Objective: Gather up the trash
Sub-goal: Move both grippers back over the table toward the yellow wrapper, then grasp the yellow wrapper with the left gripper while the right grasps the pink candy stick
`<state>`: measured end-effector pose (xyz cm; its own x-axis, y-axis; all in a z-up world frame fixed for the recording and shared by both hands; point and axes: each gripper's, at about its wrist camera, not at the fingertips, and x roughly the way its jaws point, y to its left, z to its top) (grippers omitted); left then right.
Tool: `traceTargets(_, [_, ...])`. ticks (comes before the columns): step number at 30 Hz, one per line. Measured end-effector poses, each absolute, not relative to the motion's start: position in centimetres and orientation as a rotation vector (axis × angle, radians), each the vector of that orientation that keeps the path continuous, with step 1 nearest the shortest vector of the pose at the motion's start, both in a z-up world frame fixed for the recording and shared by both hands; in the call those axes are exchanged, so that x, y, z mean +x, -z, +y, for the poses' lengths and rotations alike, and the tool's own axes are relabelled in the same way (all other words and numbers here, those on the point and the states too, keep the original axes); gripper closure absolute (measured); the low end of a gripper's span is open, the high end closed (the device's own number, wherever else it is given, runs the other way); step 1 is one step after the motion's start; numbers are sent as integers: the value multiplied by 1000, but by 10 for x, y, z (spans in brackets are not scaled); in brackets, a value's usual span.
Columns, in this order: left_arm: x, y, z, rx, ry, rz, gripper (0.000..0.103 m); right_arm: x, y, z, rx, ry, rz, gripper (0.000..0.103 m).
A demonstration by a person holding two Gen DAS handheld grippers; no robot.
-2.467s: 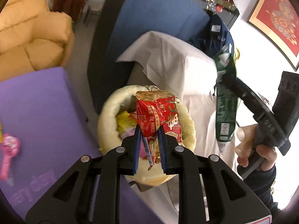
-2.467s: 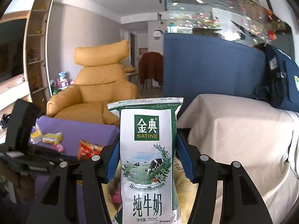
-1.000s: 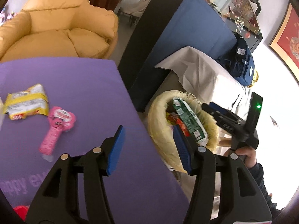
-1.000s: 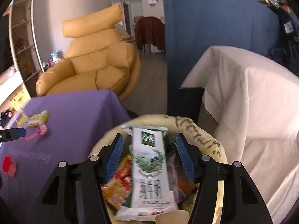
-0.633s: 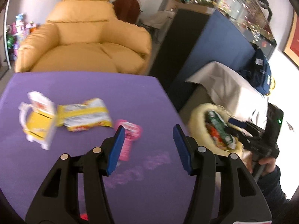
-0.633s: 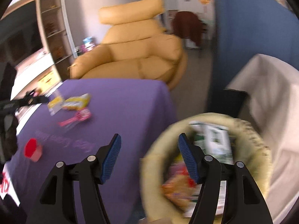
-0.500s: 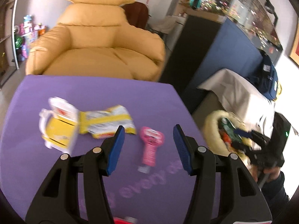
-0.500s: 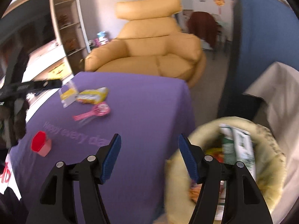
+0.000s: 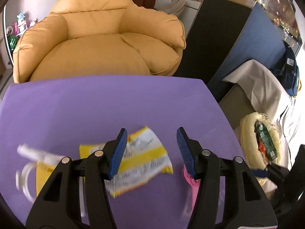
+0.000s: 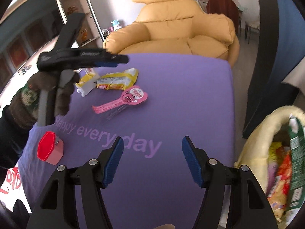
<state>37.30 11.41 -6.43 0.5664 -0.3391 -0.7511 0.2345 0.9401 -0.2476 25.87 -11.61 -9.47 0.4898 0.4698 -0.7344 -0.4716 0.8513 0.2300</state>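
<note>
My left gripper (image 9: 150, 148) is open and empty, hovering over a yellow and white snack wrapper (image 9: 141, 160) on the purple table (image 9: 95, 103); it also shows in the right wrist view (image 10: 112, 61). A yellow and white carton (image 9: 41, 164) lies to the wrapper's left and a pink pig-faced package (image 9: 190, 183) to its right. My right gripper (image 10: 152, 152) is open and empty above the table's near side. In its view lie the wrapper (image 10: 118, 80), the carton (image 10: 86, 85) and the pink package (image 10: 124, 100). The cream trash basket (image 10: 255, 139) holds a green milk pouch (image 10: 297, 148) and red wrappers.
A small red and pink box (image 10: 50, 148) stands at the table's left front. A yellow armchair (image 9: 99, 38) sits behind the table. A blue partition (image 9: 253, 45) and a white-draped piece of furniture (image 9: 261, 87) stand right of the basket (image 9: 246, 139).
Both grippers let their trash go into the basket and swung left from it to the purple table. The left gripper has come down over the yellow wrapper.
</note>
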Motion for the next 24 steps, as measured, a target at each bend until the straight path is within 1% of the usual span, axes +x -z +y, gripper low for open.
traceTargets(6, [379, 78, 121, 7, 320, 944, 52, 266, 106, -109, 17, -569, 928, 43])
traceTargets(11, [367, 88, 152, -15, 392, 975, 52, 274, 113, -109, 59, -573, 968, 43])
traceTargets(17, [344, 91, 141, 56, 539, 986, 51, 273, 114, -107, 26, -582, 972, 43])
traceTargets(20, [328, 91, 132, 97, 614, 995, 48, 272, 113, -107, 14, -583, 986, 42])
traceTargets(22, [322, 89, 133, 81, 625, 1000, 48, 271, 113, -105, -8, -584, 988, 42])
traceTargets(24, [318, 85, 144, -21, 630, 1011, 48, 269, 112, -103, -21, -573, 991, 42])
